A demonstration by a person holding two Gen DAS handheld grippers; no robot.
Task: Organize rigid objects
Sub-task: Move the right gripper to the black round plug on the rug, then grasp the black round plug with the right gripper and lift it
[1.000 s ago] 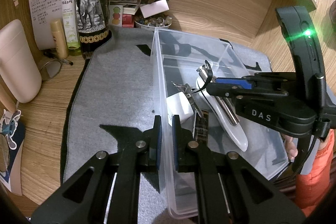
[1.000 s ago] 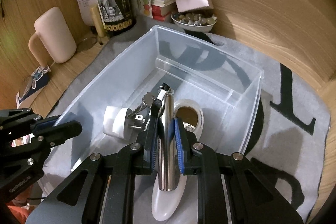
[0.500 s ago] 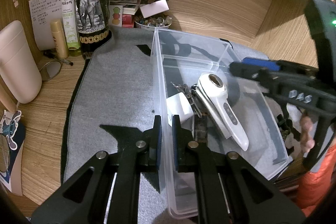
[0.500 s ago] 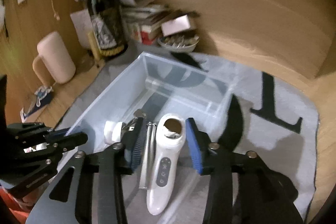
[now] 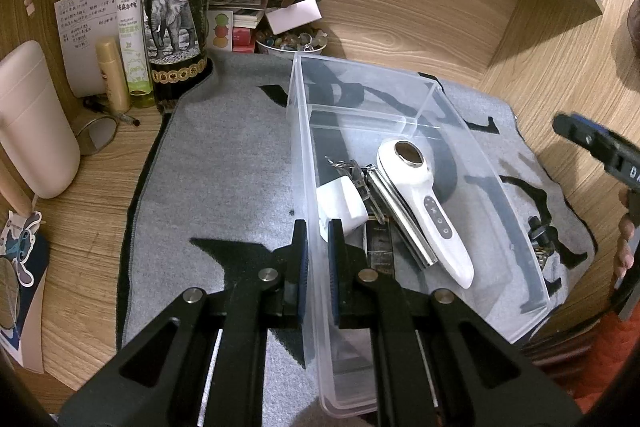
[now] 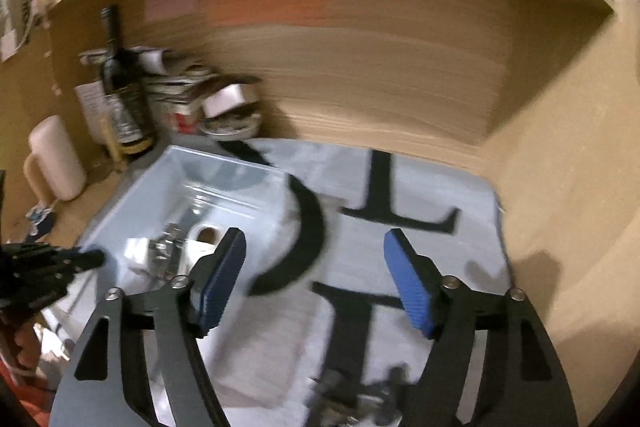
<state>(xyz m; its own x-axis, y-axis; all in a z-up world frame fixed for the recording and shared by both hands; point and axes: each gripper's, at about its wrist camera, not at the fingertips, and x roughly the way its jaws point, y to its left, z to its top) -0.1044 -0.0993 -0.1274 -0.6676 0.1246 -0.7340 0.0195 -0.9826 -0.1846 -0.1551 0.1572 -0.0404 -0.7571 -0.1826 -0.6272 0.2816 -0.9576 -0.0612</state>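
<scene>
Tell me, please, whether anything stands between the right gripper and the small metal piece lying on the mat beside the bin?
Nothing visible does. The right gripper, its jaws opening and empty, hangs over the mat, and the metal piece lies uncovered there beside the bin.

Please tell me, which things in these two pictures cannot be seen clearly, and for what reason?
- Metal object on the mat, right wrist view: motion blur and the bottom edge hide its shape.
- Dark flat item in the clear bin, left wrist view: partly under the white charger and metal bar.
- Right gripper, left wrist view: cut off by the edge.
</scene>
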